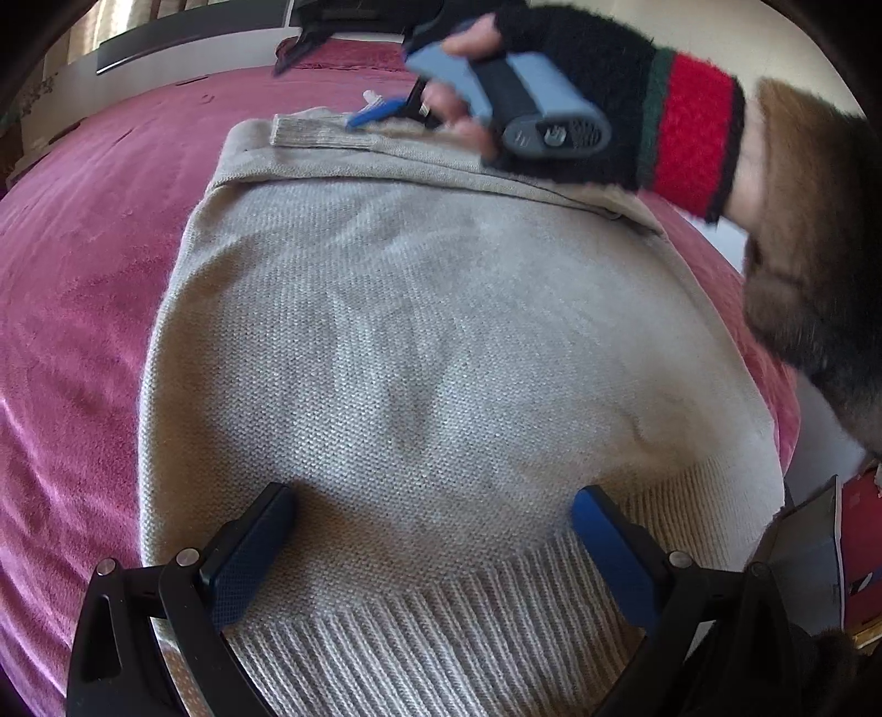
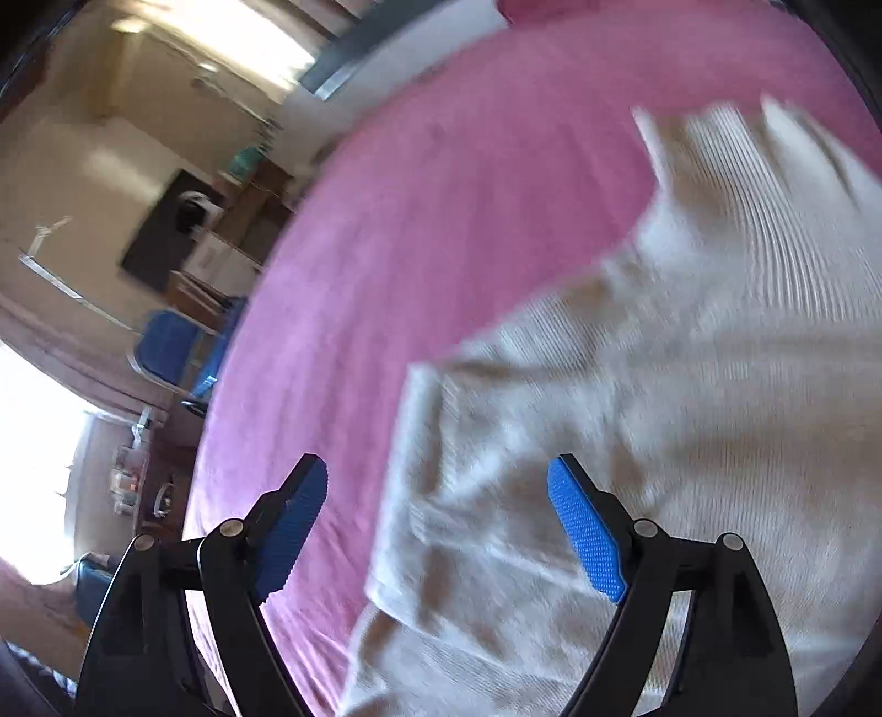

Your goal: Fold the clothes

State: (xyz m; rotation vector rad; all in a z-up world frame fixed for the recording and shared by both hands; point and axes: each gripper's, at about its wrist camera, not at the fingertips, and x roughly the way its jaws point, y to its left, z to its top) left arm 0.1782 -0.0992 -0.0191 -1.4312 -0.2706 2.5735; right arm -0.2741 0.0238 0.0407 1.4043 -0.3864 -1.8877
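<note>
A beige knit sweater (image 1: 430, 331) lies flat on the pink bed cover (image 1: 82, 276). One sleeve is folded across its far end, ribbed cuff (image 1: 314, 132) pointing left. My left gripper (image 1: 435, 529) stands open just above the ribbed hem, with nothing pinched between its blue pads. A hand in a black fingerless glove (image 1: 579, 99) holds my right gripper (image 1: 380, 107) over the folded sleeve near the cuff. In the right wrist view the right gripper (image 2: 438, 496) is open and empty. The blurred sweater (image 2: 634, 413) lies below and to its right on the bed cover (image 2: 441, 220).
The bed's right edge drops to the floor, where a red and grey object (image 1: 827, 540) lies. A dark object (image 1: 308, 38) rests at the bed's far end. Beyond the bed stand a blue chair (image 2: 171, 342), wooden furniture and a bright window.
</note>
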